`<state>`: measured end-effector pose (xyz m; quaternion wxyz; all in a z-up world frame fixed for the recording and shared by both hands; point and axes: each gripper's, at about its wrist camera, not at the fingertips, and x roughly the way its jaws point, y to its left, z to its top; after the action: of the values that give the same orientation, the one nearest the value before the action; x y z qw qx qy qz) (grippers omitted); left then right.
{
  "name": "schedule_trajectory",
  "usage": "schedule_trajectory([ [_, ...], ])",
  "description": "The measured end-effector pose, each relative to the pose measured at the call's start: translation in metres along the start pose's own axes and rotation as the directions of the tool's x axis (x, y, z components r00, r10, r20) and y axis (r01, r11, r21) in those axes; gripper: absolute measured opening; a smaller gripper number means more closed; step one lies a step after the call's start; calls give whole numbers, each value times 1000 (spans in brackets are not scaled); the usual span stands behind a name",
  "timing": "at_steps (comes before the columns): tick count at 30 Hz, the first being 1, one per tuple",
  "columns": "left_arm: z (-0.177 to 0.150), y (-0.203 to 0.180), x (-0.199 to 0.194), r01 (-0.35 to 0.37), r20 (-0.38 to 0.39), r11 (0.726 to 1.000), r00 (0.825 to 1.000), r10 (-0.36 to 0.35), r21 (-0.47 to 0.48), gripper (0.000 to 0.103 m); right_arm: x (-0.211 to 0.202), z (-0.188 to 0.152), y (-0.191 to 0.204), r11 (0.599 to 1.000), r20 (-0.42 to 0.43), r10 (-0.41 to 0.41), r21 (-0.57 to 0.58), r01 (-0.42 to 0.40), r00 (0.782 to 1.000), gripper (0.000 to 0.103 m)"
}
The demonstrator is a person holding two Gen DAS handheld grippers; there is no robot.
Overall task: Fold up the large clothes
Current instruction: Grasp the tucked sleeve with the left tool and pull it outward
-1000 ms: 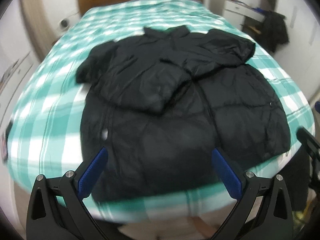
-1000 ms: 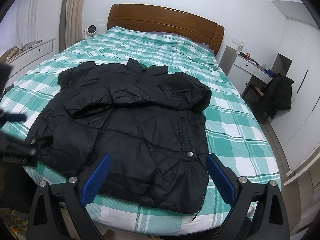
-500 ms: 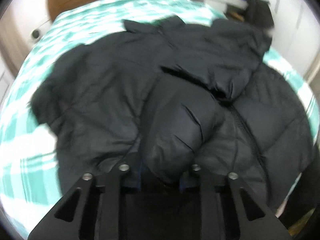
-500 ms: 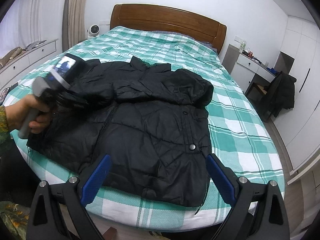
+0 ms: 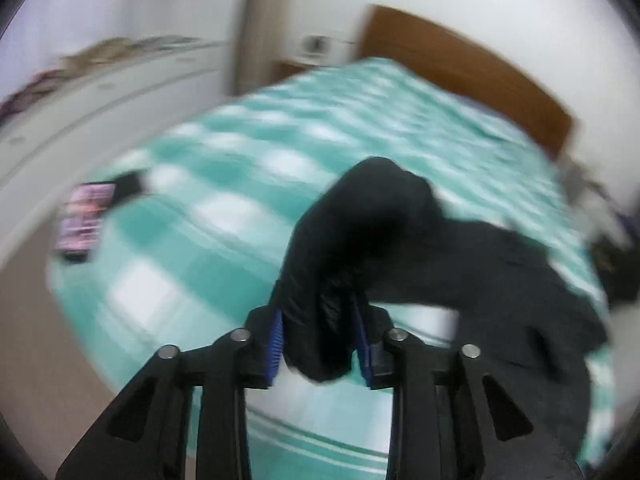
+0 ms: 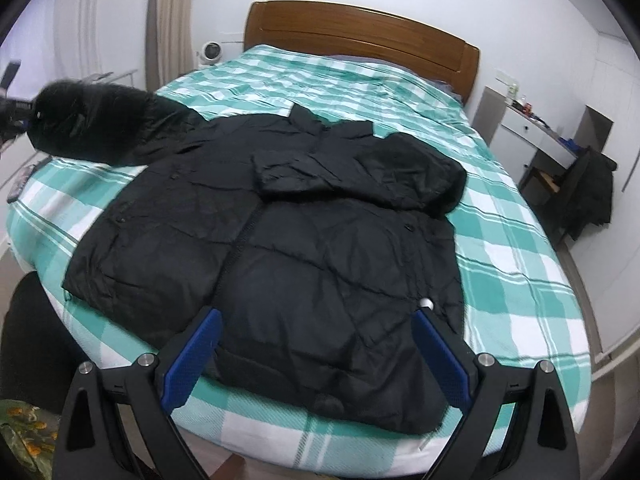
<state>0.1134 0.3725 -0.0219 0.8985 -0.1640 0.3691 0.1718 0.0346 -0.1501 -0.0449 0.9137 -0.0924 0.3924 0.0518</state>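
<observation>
No text, label or number can be read anywhere (both views checked).

Black puffer jacket lies front-up and spread flat on the bed just ahead of the right gripper, hem nearest its open fingers, collar far. Right sleeve is folded across the chest. Left sleeve is lifted off to the side, cuff pinched between left gripper pads, whose jaws are opening.

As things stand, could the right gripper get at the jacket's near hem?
Probably yes: the right gripper hangs open just above the hem of the black jacket, with nothing between them.
</observation>
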Motion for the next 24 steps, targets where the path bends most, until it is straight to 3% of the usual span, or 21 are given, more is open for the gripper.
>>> schedule_trajectory([
  [2, -8, 23, 5, -83, -8, 996, 997, 83, -24, 32, 5, 12, -8, 999, 15, 41, 15, -41, 999, 98],
  [3, -17, 29, 5, -78, -17, 996, 997, 78, -49, 38, 9, 20, -13, 998, 23, 62, 20, -62, 998, 98],
  [6, -51, 37, -2, -33, -36, 995, 999, 30, -97, 59, 34, 50, -18, 991, 9, 131, -34, -131, 991, 98],
  [12, -105, 3, -14, 82, -89, 988, 992, -94, -131, 65, 114, 103, 31, 939, -35, 200, -279, -202, 979, 100],
  [15, -122, -17, -21, 132, -109, 983, 983, -146, -129, 66, 166, 115, 50, 930, -46, 148, -333, -155, 988, 103],
  [17, -131, -31, -30, 145, -117, 984, 981, -157, -106, 69, 199, 119, 50, 941, -66, 56, -330, -75, 996, 102],
  [18, -137, -39, -32, 151, -122, 985, 979, -161, -88, 73, 207, 120, 45, 950, -79, 36, -305, -58, 996, 93],
  [19, -141, -43, -33, 152, -125, 985, 979, -161, -75, 73, 211, 122, 34, 965, -102, 72, -243, -95, 992, 78],
  [20, -145, -49, -33, 153, -133, 986, 978, -160, -59, 73, 207, 124, 24, 976, -105, 117, -173, -134, 988, 40],
  [24, -156, -62, -27, 164, -159, 986, 973, -166, -25, 73, 135, 128, -42, 986, 66, 154, 62, -158, 986, 26],
])
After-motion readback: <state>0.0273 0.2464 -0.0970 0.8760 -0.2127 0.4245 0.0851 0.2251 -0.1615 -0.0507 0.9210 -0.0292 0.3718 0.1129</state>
